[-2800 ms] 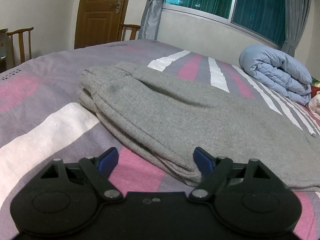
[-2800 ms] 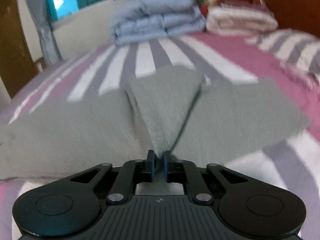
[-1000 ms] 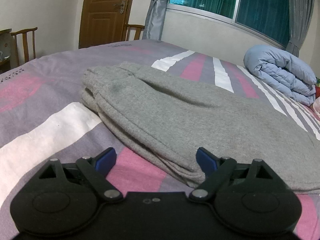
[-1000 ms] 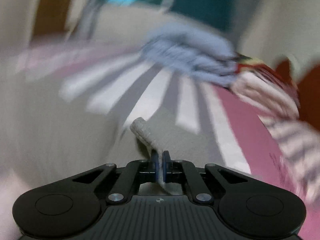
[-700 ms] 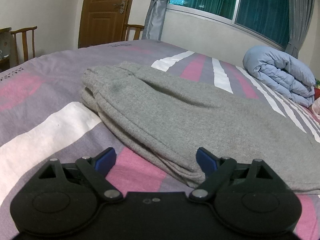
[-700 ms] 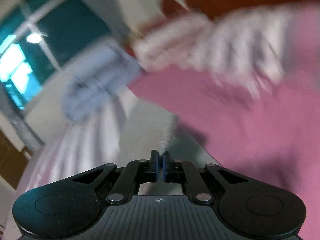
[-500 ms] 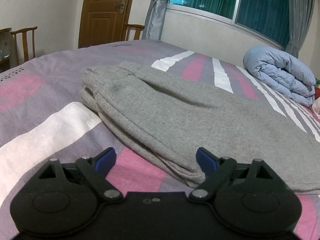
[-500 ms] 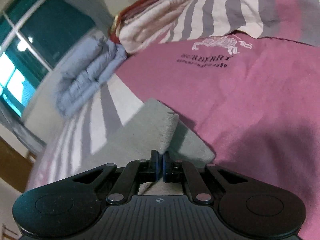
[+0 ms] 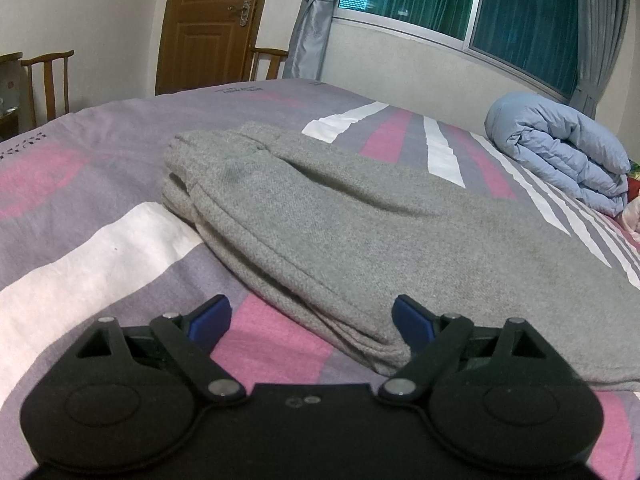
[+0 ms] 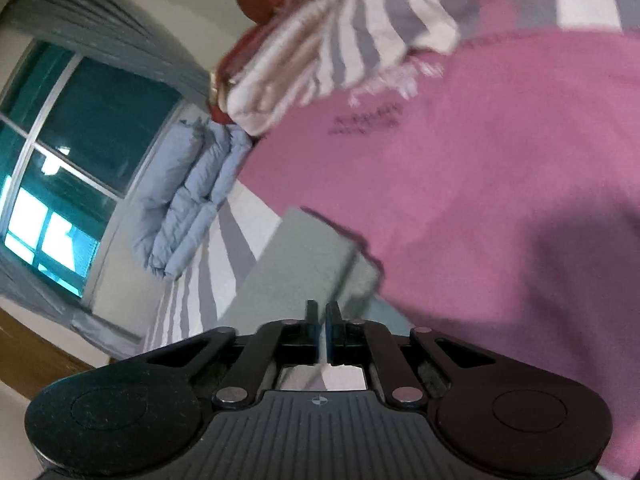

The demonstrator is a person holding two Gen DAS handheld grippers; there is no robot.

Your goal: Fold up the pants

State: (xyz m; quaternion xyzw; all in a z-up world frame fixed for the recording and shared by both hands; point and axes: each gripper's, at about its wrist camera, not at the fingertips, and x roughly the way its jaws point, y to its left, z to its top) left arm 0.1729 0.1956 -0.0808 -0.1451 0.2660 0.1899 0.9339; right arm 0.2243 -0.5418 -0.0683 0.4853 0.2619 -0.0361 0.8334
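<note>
Grey sweatpants (image 9: 340,232) lie folded lengthwise on the striped bed sheet (image 9: 92,272), waistband at the far left. My left gripper (image 9: 312,320) hovers open just in front of their near folded edge, with nothing between its blue pads. In the rolled right wrist view, the pants' leg end (image 10: 304,264) rises from the pink sheet (image 10: 500,208). My right gripper (image 10: 321,312) is shut on the edge of that grey cloth, which runs away from the pads in a lifted fold.
A rolled light-blue duvet (image 9: 560,152) lies by the window wall, also in the right wrist view as the duvet (image 10: 192,196). A striped pillow (image 10: 360,36) sits at the bed's head. Wooden chairs (image 9: 44,80) and a door (image 9: 212,20) stand beyond the bed's far side.
My right gripper has swept sideways and lower with the pants' leg end, rolling strongly so its view is tilted. The left gripper and the pants near it have stayed still.
</note>
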